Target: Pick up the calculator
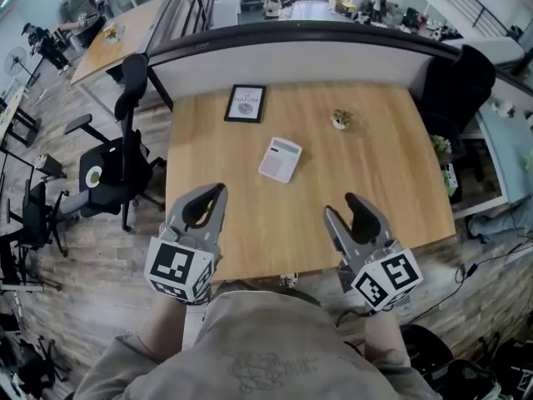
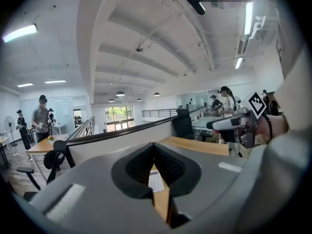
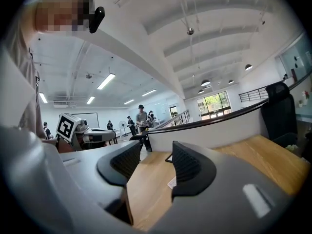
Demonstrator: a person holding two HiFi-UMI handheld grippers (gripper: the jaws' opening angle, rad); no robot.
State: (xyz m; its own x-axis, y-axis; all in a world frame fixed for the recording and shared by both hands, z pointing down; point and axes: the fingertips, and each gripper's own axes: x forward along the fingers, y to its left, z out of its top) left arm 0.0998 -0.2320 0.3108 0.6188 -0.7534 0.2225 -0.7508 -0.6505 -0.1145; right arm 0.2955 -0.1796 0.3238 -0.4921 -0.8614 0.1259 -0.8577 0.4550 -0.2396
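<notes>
The calculator [image 1: 280,159], white with a dark display strip, lies flat near the middle of the wooden table [image 1: 383,173]. Both grippers hover over the table's near edge, short of it and apart from it. My left gripper [image 1: 218,192] is shut with nothing in it, its fingertips meeting; a strip of the calculator [image 2: 156,182] shows through the slit below the pads. My right gripper [image 1: 341,205] is open and empty, with bare wood showing between its pads. A white corner of the calculator [image 3: 171,182] peeks out beside the right pad.
A black picture frame [image 1: 245,103] and a small potted plant [image 1: 340,120] sit at the table's far side, before a low partition wall [image 1: 291,55]. A black office chair [image 1: 117,169] stands left of the table, another dark chair [image 1: 456,82] at the far right.
</notes>
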